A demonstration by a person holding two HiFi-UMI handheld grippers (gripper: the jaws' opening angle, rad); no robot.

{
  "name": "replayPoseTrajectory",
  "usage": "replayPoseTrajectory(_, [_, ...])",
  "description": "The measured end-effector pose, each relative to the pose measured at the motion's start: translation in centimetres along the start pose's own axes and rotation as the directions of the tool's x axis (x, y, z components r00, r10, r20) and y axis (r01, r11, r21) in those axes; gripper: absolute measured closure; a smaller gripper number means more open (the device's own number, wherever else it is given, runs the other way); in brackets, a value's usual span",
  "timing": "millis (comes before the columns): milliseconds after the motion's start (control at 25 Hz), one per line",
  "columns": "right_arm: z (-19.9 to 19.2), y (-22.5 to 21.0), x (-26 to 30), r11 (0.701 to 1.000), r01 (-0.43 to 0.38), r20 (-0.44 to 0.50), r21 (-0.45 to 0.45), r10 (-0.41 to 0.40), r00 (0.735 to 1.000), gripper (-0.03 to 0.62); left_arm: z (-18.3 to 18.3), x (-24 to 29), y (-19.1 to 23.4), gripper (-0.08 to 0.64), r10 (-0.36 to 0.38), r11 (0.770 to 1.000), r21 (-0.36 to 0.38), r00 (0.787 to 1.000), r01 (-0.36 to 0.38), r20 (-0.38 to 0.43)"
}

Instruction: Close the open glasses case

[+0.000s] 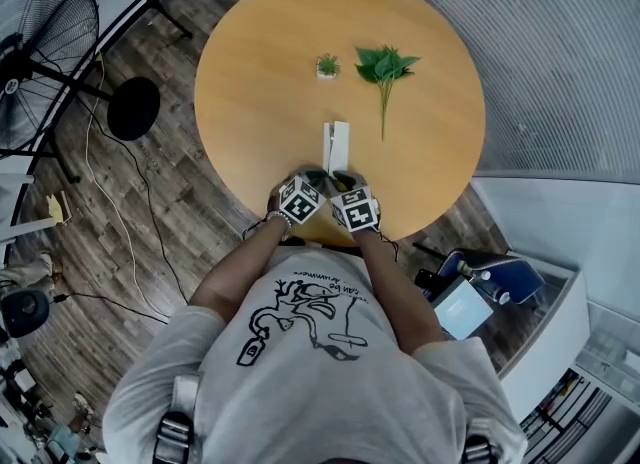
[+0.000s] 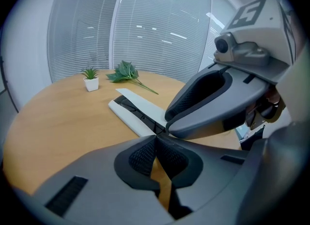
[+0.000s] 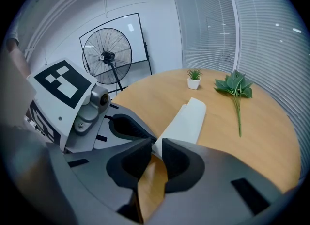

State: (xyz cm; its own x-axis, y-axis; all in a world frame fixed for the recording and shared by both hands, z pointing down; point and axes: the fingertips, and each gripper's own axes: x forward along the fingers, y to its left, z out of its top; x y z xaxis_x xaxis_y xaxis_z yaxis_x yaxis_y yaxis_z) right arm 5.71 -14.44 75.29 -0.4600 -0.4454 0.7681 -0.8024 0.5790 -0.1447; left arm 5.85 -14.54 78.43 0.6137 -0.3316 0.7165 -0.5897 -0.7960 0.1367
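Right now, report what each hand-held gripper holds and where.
Left hand-held gripper: shut, empty. Right hand-held gripper: jaws barely apart at the near end of the glasses case; grip cannot be told.

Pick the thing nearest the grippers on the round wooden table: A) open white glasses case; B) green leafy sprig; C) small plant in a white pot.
A: the open white glasses case lies just ahead of the left gripper and right gripper, the other two farther off.

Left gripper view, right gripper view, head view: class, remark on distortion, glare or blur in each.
Left gripper view: fisheye, dark corners, bright light streaks reflected on the glass wall with white blinds. Right gripper view: same bulge, bowing the round wooden table; the right gripper looks soft up close. Head view: even light, the table sharp, faint shadows.
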Motion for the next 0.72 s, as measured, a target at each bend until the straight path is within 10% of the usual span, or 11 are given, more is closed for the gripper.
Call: replayPoseTrajectory(720, [-0.76,0.33,0.64,1.0,-0.016,-0.029,0.007,0.016,0.999,0.525,-0.7,-0.34,-0.05,0.54,0.023,0.999,0.038,0.999,-0.022,-0.024])
